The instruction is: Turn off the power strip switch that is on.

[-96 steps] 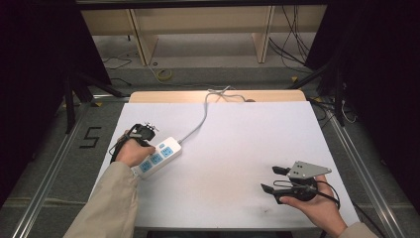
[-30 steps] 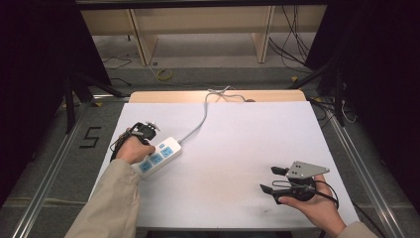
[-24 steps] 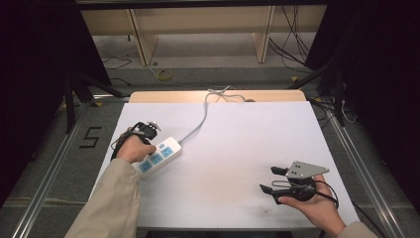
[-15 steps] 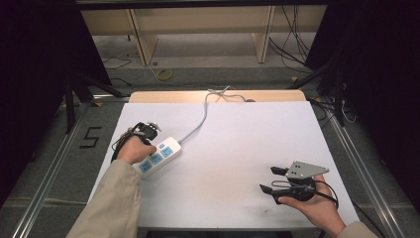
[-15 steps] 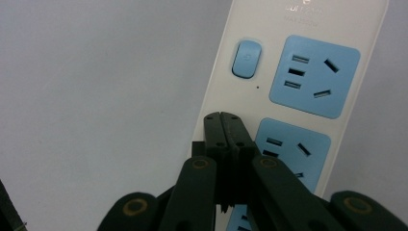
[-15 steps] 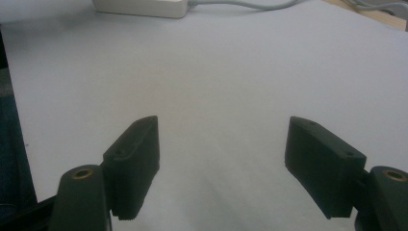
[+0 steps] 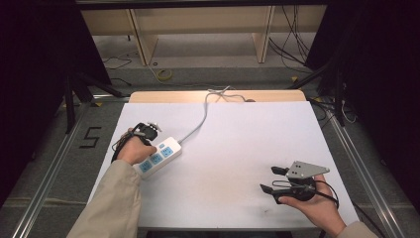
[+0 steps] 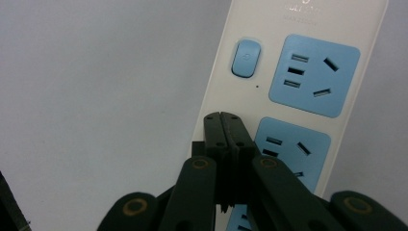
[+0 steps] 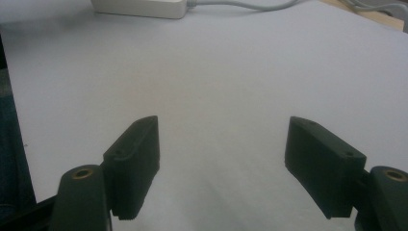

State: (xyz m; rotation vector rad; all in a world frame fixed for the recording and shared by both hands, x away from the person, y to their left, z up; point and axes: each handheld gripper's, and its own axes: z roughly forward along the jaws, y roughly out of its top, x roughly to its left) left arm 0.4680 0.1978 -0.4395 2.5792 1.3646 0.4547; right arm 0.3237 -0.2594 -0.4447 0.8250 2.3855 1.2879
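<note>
Left claw (image 8: 225,126): jaws pressed together, tips over the power strip (image 7: 157,154) near its switch (image 8: 246,57), at the tabletop's (image 7: 237,144) left side. The strip's faint lettering is unreadable. A "5" (image 7: 90,137) marks the floor. Right claw (image 7: 272,179): jaws wide apart, empty, resting low at right, well apart from the strip.

Legible markings:
- Numeral "5" (image 7: 90,137), dark, on the grey floor just beyond the table's (image 7: 237,148) left edge, level with the power strip (image 7: 157,154).
- Pale printed lettering at the power strip's top end in the left gripper view, above its blue switch (image 8: 246,57): too faint and cut off to read.
</note>
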